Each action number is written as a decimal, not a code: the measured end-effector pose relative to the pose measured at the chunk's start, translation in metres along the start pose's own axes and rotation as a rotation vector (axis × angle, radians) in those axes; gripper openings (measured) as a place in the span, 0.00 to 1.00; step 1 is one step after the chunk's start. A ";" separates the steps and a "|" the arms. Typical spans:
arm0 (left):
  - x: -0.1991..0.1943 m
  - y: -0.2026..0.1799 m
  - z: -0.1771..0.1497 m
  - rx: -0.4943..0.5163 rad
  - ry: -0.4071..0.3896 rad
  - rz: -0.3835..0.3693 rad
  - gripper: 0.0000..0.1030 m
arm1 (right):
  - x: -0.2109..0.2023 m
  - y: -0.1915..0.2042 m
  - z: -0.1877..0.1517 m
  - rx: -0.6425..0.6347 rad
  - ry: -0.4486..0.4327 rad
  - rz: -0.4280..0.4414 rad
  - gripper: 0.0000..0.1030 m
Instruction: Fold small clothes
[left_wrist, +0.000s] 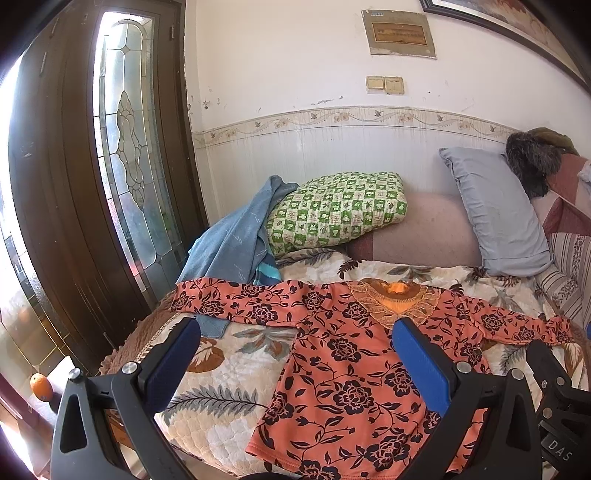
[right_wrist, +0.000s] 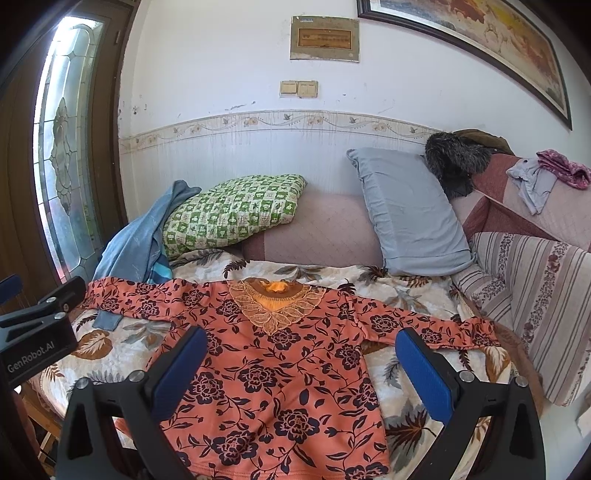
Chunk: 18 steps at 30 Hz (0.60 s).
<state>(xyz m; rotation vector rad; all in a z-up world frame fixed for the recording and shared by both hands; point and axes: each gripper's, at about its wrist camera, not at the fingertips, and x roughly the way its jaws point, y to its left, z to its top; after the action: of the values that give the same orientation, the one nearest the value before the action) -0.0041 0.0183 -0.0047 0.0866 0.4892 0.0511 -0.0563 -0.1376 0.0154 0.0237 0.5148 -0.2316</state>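
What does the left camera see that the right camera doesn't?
Only the left wrist view shows an orange low down by the door, and the dark side of the right gripper at its right edge.

Only the right wrist view shows the small grey and purple clothes on the sofa back, and the left gripper's body at its left edge.

Both show the orange flowered shirt spread flat on the leafy blanket, the green checked pillow and the grey pillow. The left gripper and right gripper are open, holding nothing.
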 end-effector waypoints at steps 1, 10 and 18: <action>0.001 0.000 0.000 0.000 0.002 0.000 1.00 | 0.001 0.000 0.000 -0.001 0.002 0.000 1.00; 0.006 -0.004 -0.004 0.007 0.011 -0.001 1.00 | 0.008 0.002 -0.001 -0.004 0.019 -0.001 1.00; 0.013 -0.008 -0.006 0.018 0.024 -0.006 1.00 | 0.018 0.002 -0.003 -0.006 0.040 -0.011 1.00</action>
<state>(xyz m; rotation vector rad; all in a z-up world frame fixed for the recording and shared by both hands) 0.0054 0.0120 -0.0166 0.1023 0.5144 0.0415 -0.0424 -0.1394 0.0039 0.0192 0.5557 -0.2408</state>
